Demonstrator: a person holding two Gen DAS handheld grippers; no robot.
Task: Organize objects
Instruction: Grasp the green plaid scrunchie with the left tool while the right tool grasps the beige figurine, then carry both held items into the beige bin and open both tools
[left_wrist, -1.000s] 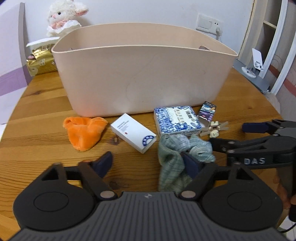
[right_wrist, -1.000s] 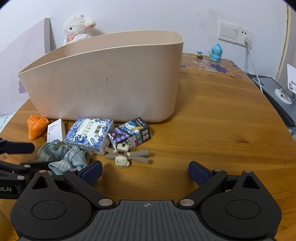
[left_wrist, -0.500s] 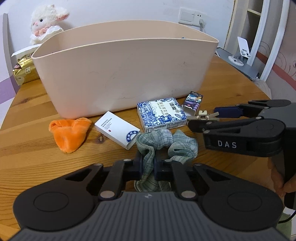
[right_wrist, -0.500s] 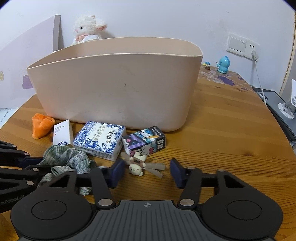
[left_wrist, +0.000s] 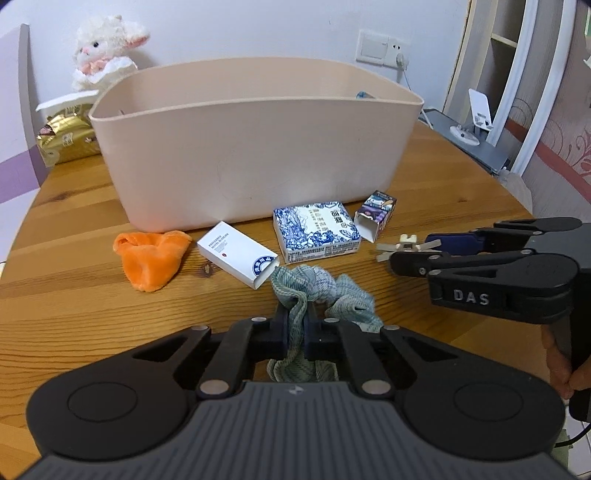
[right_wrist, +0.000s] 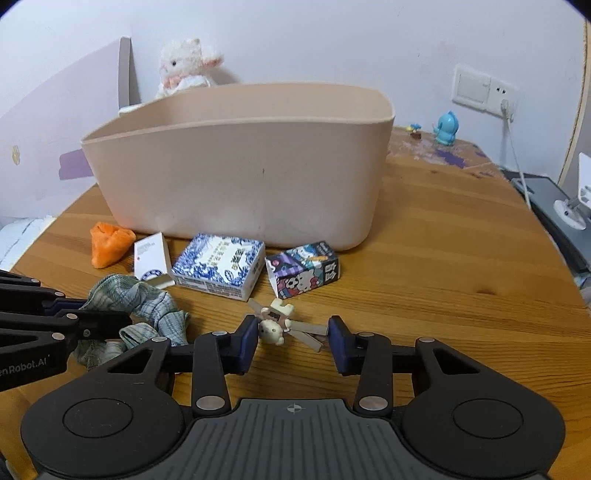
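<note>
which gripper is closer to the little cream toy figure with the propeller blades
Right. The right gripper has its open fingers on either side of the toy figure, not yet closed. The left gripper sits further left, clamped on the green cloth.

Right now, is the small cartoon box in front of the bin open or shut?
Open. The cartoon box lies on its side on the table with its end flap folded out, and the left wrist view shows its pale inside.

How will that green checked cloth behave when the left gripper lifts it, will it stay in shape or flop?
Probably flop: the cloth lies in soft, bunched folds and already sags below the shut left gripper. It likely weighs little, being thin fabric. The pinch holds just one fold, so the loose remainder may trail and brush the white box beside it.
</note>
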